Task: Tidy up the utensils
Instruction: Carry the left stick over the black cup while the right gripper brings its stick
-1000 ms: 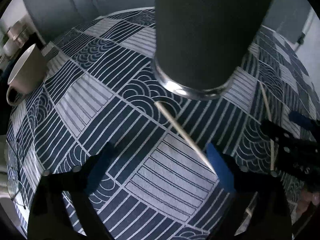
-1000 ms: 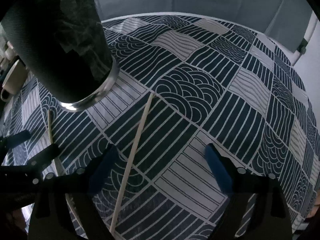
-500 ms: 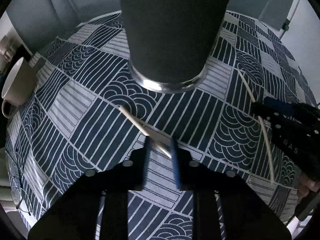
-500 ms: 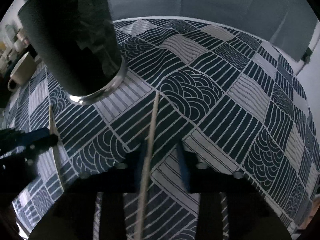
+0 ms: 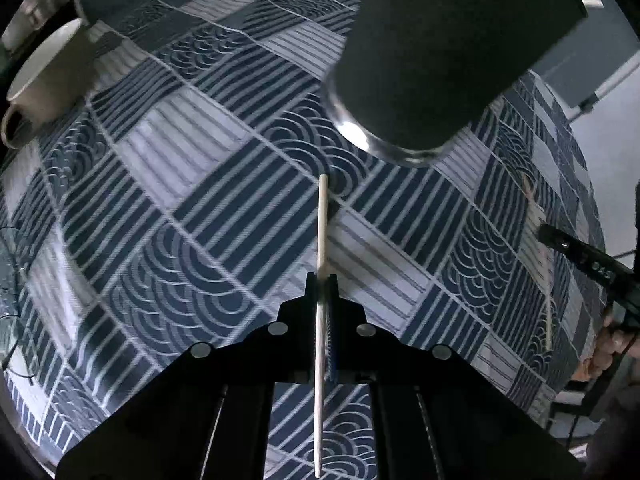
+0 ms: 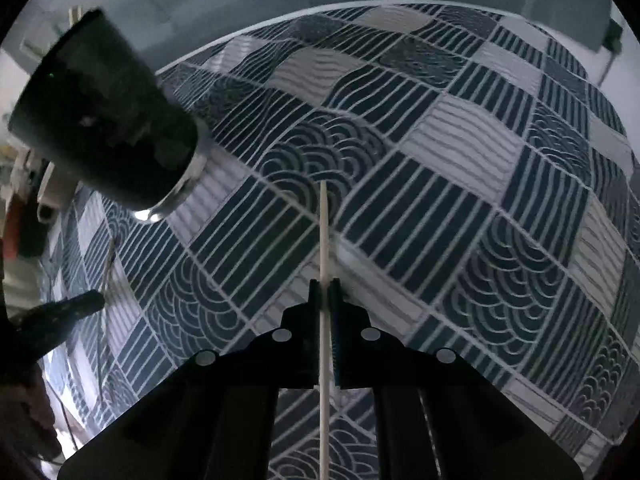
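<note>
Across the bench (image 5: 224,216), under its blue-and-white patterned cloth, the biggest thing is the tall dark cup (image 5: 448,52), standing upright with a shiny ring at its base. A pale mug (image 5: 52,76) sits well off to the far left edge. The cup looks like the place the sticks are meant to end up, and it lies ahead and to the right of the left tongs (image 5: 322,284), ahead and to the left of the right tongs (image 6: 325,288). From the left view its base seems nearer, so I would guess the left hand has the shorter trip.

Each pair of tongs is clamped fully shut on one thin chopstick. The left chopstick (image 5: 321,232) runs straight along the fingers, its far end pointing forward just short of the cup's base; the right chopstick (image 6: 324,236) lies the same way in its own grip. Both hands aim steeply downward at the cloth, so each stick would need tipping up over the cup's rim, which neither view shows.
</note>
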{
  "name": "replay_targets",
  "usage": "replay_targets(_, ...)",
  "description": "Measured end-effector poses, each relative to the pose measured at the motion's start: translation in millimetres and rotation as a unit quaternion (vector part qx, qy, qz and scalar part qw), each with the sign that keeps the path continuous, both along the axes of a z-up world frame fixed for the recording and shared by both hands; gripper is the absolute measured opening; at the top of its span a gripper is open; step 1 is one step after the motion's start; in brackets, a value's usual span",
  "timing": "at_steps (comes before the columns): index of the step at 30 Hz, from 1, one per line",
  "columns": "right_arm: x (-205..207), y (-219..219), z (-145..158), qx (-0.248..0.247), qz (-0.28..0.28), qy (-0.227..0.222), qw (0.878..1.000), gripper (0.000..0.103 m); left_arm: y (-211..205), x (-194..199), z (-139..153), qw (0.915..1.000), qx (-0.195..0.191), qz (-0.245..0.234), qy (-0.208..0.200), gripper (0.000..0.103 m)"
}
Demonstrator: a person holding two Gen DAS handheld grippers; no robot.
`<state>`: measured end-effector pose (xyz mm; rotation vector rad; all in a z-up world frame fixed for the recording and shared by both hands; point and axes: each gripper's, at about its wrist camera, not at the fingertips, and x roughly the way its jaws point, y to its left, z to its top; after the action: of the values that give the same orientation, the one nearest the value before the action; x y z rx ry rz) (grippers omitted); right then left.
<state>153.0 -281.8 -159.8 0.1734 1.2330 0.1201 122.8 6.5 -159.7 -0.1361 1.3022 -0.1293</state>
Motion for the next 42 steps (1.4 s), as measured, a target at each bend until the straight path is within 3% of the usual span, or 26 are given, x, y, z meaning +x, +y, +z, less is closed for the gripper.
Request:
replay_targets(12,15,12,80,0.0,0.023,-0.087,0.996,0.004,27,14,65,0.9968,0.018,0.026,-0.074,0.005)
replay_targets(17,26,21,123,-0.001,0.034,-0.137,0.99,0.004,40,23,101,0.9927,0.014,0.035,-0.115,0.005)
replay_targets(29,47,45,189,0.009,0.06,-0.211,0.976,0.004,39,58,177,0.9808,0.027,0.043,-0.188,0.005)
replay_targets(37,72,70,221,-0.002,0.089,-0.245,0.965,0.005,33,91,221,0.9717,-0.051,0.033,-0.228,0.005)
replay_targets(42,89,87,230,0.004,0.107,-0.256,0.961,0.005,19,112,232,0.9672,-0.064,0.03,-0.244,0.005)
